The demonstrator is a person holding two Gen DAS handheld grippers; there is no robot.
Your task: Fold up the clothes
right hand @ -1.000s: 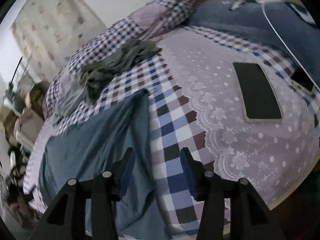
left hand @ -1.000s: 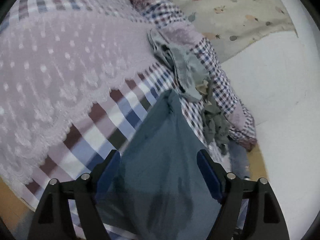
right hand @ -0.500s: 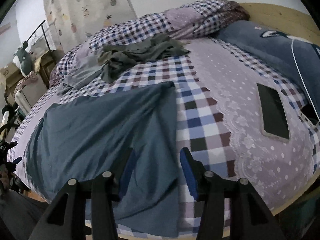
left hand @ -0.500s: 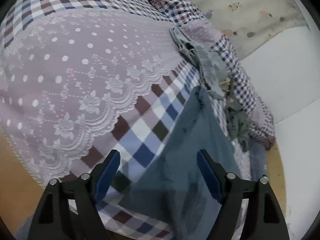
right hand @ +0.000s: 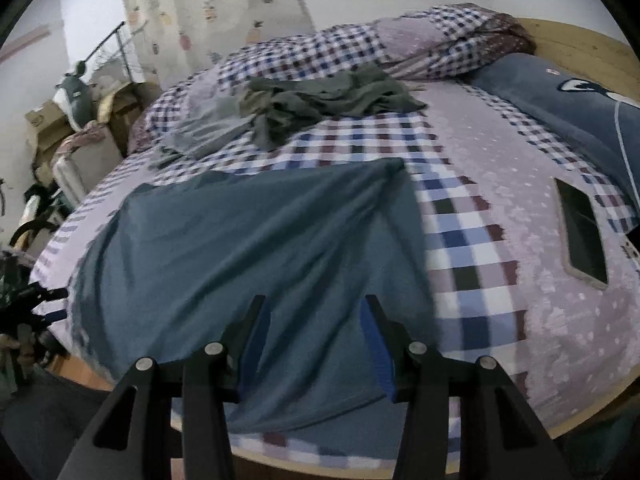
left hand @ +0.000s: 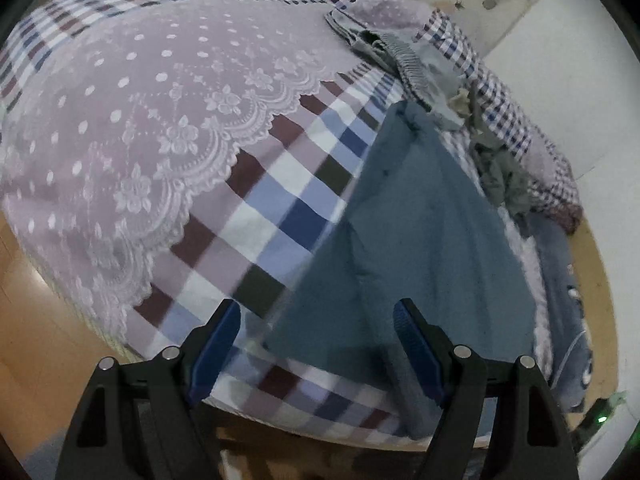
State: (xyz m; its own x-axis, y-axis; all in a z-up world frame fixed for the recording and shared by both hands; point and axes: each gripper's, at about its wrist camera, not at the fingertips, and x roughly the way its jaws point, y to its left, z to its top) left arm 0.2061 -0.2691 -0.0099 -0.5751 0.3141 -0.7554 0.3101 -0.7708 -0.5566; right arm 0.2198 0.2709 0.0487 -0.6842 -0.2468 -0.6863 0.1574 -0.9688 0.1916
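The plaid, lace-trimmed bedspread (right hand: pixel 472 248) carries the flat teal cloth garment (right hand: pixel 248 256), whose hem reaches the spread's near edge. Bare plaid lies beside the garment. Above that hem hover the left gripper (left hand: pixel 316 344) and right gripper (right hand: pixel 312 336), fingers apart, gripping nothing.

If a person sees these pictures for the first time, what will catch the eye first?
First comes the blue-grey garment, spread flat on the checked bedspread near the bed's front edge. Behind it lies a crumpled grey-green pile of clothes by the pillows, and a dark phone rests on the lace panel at right.
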